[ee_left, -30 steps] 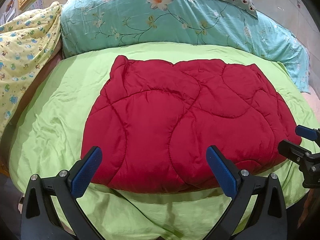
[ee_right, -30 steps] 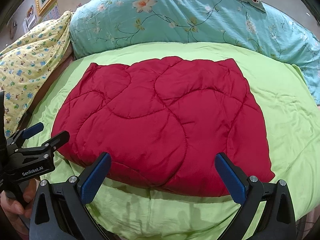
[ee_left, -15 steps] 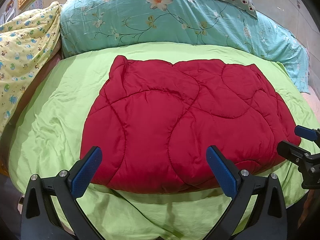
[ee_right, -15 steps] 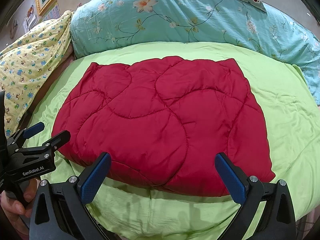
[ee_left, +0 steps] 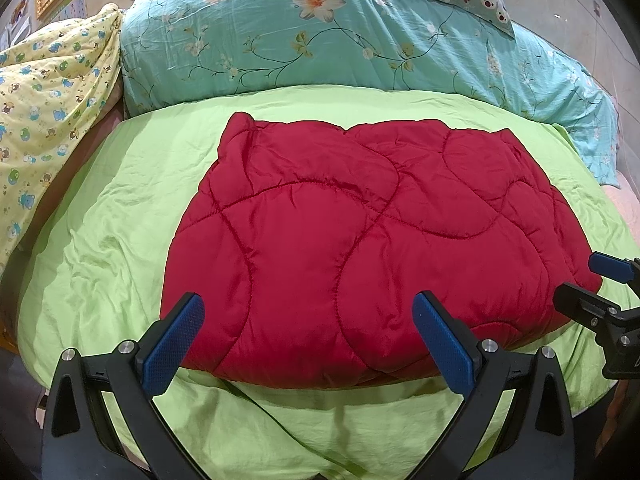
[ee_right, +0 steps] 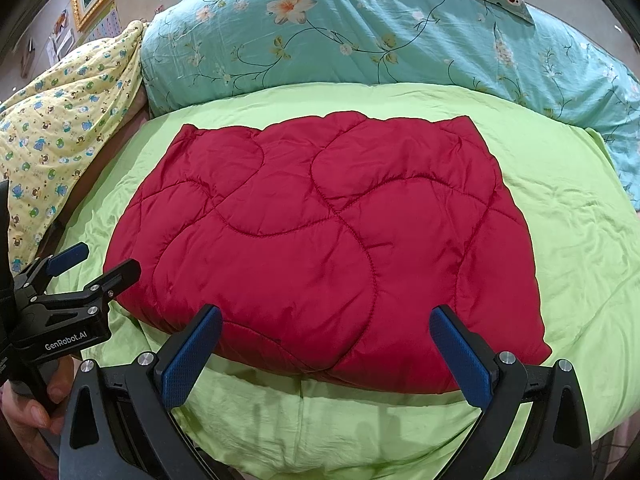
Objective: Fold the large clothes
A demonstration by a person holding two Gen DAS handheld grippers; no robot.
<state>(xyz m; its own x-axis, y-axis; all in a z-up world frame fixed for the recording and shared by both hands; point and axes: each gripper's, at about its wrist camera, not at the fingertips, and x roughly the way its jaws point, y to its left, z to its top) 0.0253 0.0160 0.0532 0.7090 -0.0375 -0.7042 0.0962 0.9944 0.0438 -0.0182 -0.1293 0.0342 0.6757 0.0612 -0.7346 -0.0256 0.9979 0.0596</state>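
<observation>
No shift: folded red quilted garment just beyond left hand-held gripper.

A red quilted garment lies folded into a puffy, roughly rectangular bundle, flat on the green sheet in mid-bed, curved stitch lines across its smooth top, layered edges at its near side

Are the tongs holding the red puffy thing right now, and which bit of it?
No. Both tongs, left and right, are wide open near the front edge of the red quilted garment, gripping nothing. It lies folded on the green bedsheet.
</observation>
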